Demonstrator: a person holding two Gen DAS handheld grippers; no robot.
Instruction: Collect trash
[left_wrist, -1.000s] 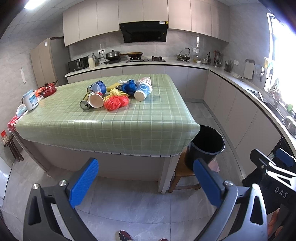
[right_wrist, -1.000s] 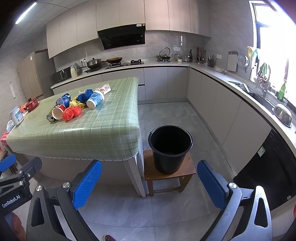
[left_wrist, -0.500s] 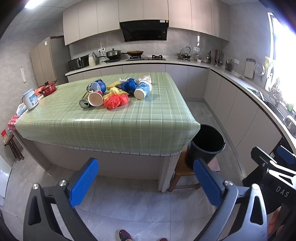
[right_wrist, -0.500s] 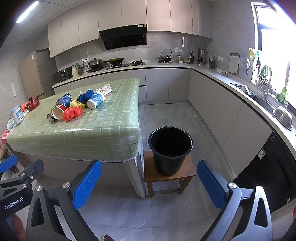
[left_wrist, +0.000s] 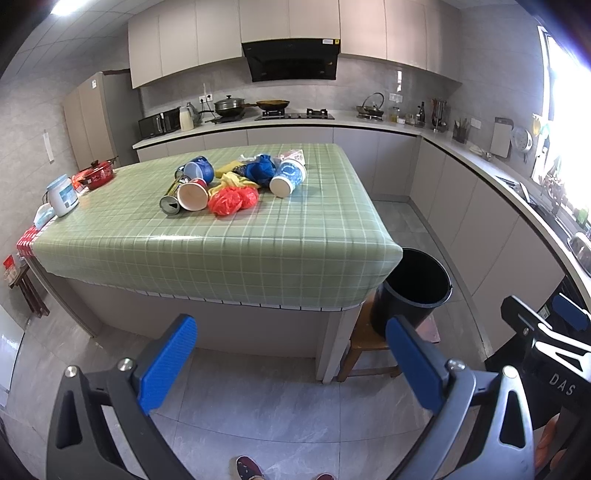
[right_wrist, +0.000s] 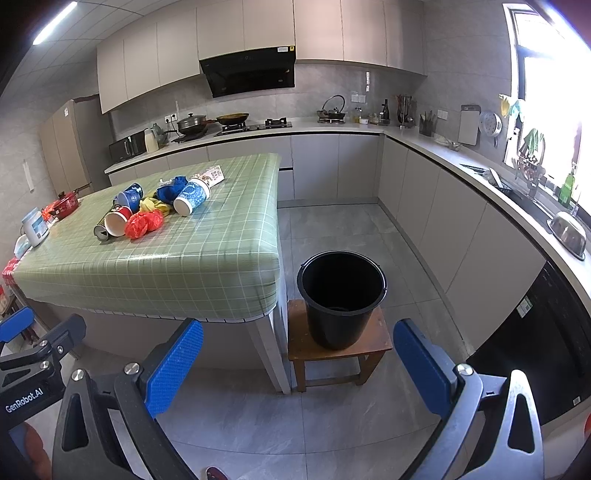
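Green checked cloth is covering the surface in the left wrist view; trash is lying piled at twelve o'clock, well apart from the left tongs, which are hanging released and empty. In the right wrist view, the right tongs are likewise spread and empty, facing a black bucket on a stool. Collecting is seemingly only starting; next, reaching toward the pile.
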